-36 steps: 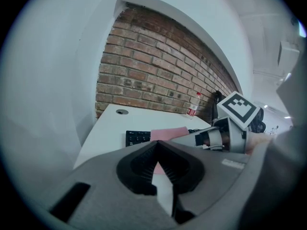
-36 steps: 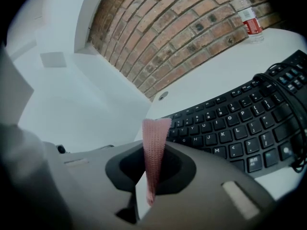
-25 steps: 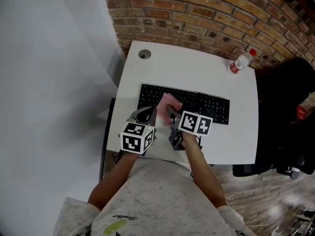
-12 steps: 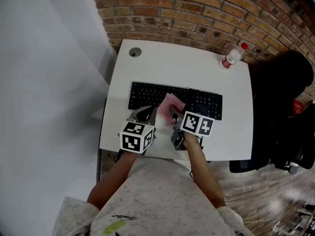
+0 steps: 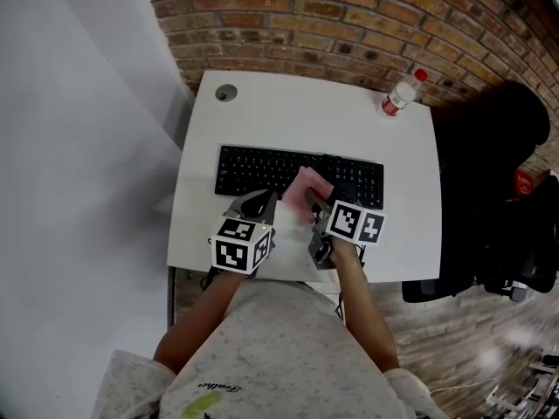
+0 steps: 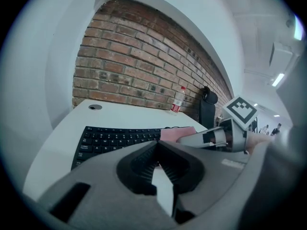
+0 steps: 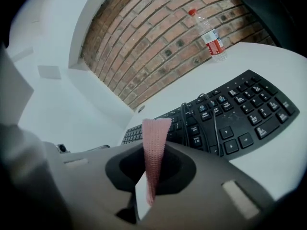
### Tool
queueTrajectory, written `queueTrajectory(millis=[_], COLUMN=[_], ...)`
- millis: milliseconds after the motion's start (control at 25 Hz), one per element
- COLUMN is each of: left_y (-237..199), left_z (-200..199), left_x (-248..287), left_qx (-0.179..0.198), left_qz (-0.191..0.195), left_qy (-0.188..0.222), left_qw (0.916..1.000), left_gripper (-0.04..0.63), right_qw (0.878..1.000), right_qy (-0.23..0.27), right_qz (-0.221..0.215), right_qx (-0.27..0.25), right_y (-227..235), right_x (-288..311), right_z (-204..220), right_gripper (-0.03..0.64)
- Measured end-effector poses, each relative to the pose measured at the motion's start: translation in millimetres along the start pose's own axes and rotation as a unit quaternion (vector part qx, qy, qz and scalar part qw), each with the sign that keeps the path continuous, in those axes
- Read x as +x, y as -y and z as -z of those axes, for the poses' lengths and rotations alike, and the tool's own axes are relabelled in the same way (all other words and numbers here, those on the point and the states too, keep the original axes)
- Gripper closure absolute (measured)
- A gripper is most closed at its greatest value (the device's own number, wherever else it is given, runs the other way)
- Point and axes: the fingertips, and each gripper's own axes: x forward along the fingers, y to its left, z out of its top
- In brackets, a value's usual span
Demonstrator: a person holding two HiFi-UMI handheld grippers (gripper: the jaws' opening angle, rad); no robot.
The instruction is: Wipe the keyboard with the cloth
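A black keyboard (image 5: pixel 262 169) lies across the white table (image 5: pixel 297 112). A pink cloth (image 5: pixel 312 185) rests on its middle keys, and my right gripper (image 5: pixel 312 202) is shut on the cloth's near end. In the right gripper view the cloth (image 7: pixel 154 133) stands as a narrow strip pinched between the jaws, with the keyboard (image 7: pixel 240 114) beyond. My left gripper (image 5: pixel 260 202) hovers just left of the cloth over the keyboard's front edge, shut and empty. In the left gripper view its jaw tips (image 6: pixel 157 143) meet, with the keyboard (image 6: pixel 110 140) and the cloth (image 6: pixel 175 134) ahead.
A clear bottle with a red cap (image 5: pixel 398 94) stands at the table's far right corner. A round cable grommet (image 5: pixel 226 93) sits at the far left. A thin black cable (image 7: pixel 199 111) loops over the keys. A black chair (image 5: pixel 502 182) stands to the right, a brick wall (image 5: pixel 349 16) behind.
Both grippers have shifted right along the keyboard, and the cloth now lies near its middle instead of its left third. The head view has also swung.
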Motion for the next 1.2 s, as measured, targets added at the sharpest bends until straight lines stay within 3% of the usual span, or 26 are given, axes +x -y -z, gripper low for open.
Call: queueTrajectory(millis=[800, 1200], left_y=[34, 49], left_z=[-3, -7], left_x=[27, 40], left_qx=[0.014, 0.024], left_qz=[0.024, 0.024], left_qy=[-0.009, -0.012], left_qw=[0.9996, 0.9993], left_gripper=[0.6, 0.6], right_qw=[0.998, 0.996], right_qy=[0.057, 0.074], right_qz=[-0.015, 0.0], right_qx=[0.024, 0.043], right_y=[44, 82], right_x=[-50, -69], right_z=[-34, -47], right_gripper=[0.594, 0.594])
